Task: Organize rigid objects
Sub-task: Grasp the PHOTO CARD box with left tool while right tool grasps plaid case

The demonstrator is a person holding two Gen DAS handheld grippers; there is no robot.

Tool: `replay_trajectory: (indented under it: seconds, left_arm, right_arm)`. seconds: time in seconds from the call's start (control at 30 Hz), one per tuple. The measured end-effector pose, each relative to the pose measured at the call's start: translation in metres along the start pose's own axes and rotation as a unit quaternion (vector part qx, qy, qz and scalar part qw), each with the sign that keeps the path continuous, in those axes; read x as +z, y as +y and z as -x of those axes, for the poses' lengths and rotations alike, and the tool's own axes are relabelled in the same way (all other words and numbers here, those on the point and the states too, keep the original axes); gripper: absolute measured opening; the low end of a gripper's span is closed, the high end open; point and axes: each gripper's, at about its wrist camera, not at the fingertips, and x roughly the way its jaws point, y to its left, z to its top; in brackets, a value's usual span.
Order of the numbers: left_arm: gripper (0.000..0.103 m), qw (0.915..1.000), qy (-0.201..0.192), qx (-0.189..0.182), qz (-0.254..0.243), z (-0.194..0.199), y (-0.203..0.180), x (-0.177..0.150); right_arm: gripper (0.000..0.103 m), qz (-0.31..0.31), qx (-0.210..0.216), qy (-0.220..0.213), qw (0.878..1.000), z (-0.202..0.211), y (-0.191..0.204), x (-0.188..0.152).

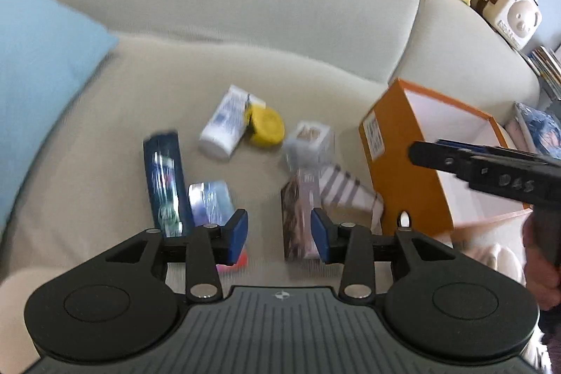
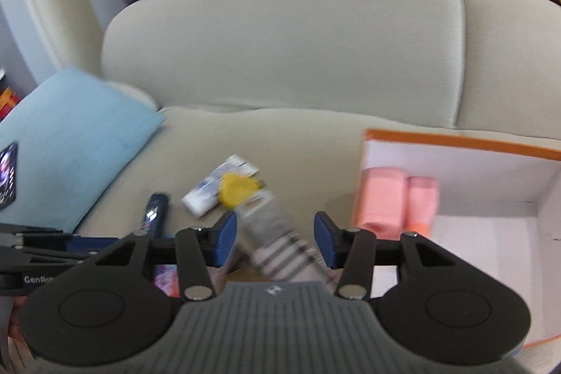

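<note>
Jaws on your left gripper (image 1: 279, 235) and right gripper (image 2: 275, 240) stood apart, empty; the striped box (image 2: 280, 244) lay slantwise under the right.

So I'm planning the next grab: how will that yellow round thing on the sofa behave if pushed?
The yellow round thing looks disc-shaped, so on edge it may roll. Lying against the white box on the soft sofa cushion, it would probably slide little.

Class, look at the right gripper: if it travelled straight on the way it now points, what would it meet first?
Most likely the striped box lying between the open fingers of the right gripper; the picture is blurred, so depth is uncertain.
</note>
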Motion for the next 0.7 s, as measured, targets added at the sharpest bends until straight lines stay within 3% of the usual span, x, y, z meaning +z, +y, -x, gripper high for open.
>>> replay_trajectory:
  seconds: [0.13, 0.4, 0.7]
  left_arm:
    - [0.045, 0.9997, 0.015, -0.012, 0.015, -0.001, 0.013, -0.013]
    - [0.045, 0.9986, 0.016, -0.046, 0.018, -0.021, 0.006, -0.012]
    - [0.048, 0.9974, 0.039, -0.034, 0.051, -0.066, -0.004, 0.006]
  right_arm:
    - [0.05, 0.018, -0.013, 0.026, 0.999, -0.018, 0.024, -0.013]
    - [0.023, 0.043, -0.034, 0.08, 0.995, -0.05, 0.042, -0.036]
    - [0.022, 0.074, -0.086, 0.083, 0.99, -0.063, 0.037, -0.033]
